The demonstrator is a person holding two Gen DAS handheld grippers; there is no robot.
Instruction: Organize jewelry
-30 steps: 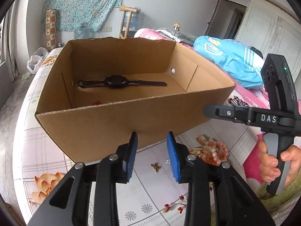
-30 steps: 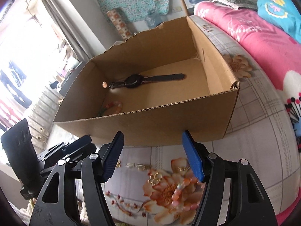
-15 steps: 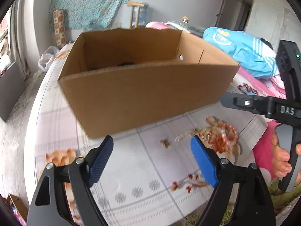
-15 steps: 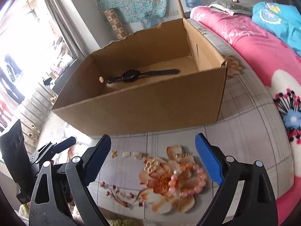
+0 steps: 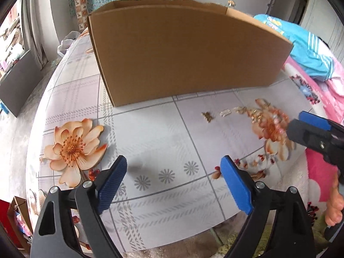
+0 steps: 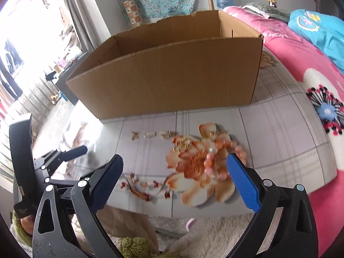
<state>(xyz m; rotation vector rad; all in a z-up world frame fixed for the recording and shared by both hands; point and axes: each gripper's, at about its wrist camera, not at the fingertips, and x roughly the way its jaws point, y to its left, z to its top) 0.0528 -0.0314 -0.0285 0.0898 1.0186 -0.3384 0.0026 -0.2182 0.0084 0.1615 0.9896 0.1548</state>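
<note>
Now both hands angled downward, left gripper and right gripper wide.

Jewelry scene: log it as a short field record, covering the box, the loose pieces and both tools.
surface: floral cloth
box: cardboard box, open top, standing on the cloth; inside hidden from both views
loose pieces: small gold pieces in a row on the cloth before the box; pink bead bracelet to their right
left tool: jaws just opened wide, nothing between them
right tool: jaws just opened wide, nothing gripped, low over the bracelet
</note>
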